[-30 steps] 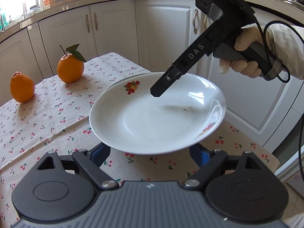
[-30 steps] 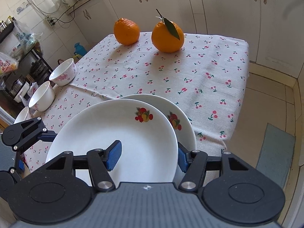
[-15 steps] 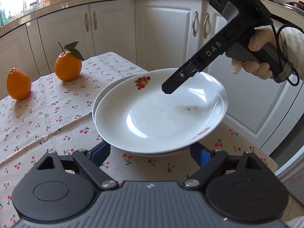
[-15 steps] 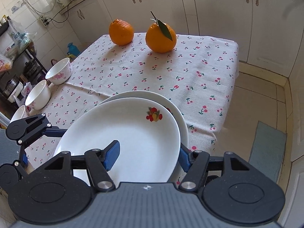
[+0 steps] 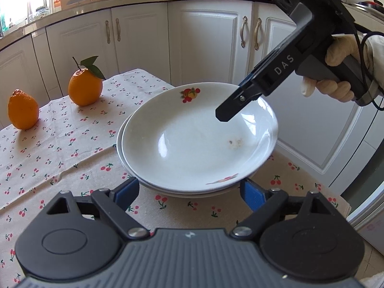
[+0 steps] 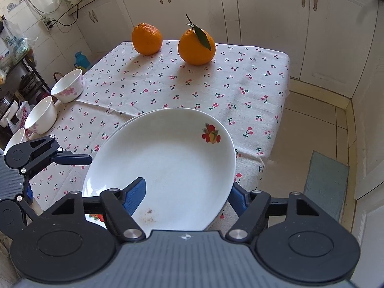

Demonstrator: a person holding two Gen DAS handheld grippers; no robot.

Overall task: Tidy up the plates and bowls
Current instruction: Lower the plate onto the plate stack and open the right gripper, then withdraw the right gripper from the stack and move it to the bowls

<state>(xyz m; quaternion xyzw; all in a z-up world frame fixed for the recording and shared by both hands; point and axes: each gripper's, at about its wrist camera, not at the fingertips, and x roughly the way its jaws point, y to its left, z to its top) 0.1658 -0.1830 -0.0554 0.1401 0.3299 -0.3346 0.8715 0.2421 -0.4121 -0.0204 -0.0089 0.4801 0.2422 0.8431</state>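
**2 plates stacked at the table corner, both grippers off them**

Left wrist view: my left gripper (image 5: 189,193) hangs low at the near rim of the top plate (image 5: 192,141), fingers spread wide and gripping nothing — the blue pads stand just outside the rim on either side. The top plate sits nested on the lower plate (image 5: 121,141), of which only a thin edge shows on the left. Both rest on the cherry-print tablecloth (image 5: 60,148). My right gripper (image 5: 226,115) slants down over the far right of the plate, carried by a gloved hand (image 5: 336,72). 2 oranges (image 5: 85,87) stand well apart from the stack, far left.

Right wrist view: my right gripper's jaws are opening. The left pad (image 6: 135,195) hangs over the plate's inside, the right pad just outside its rim, neither pressing. A small brown smudge (image 6: 148,216) marks the plate near that left pad. 3 white bowls (image 6: 68,88) line the table's left edge, behind my left gripper.
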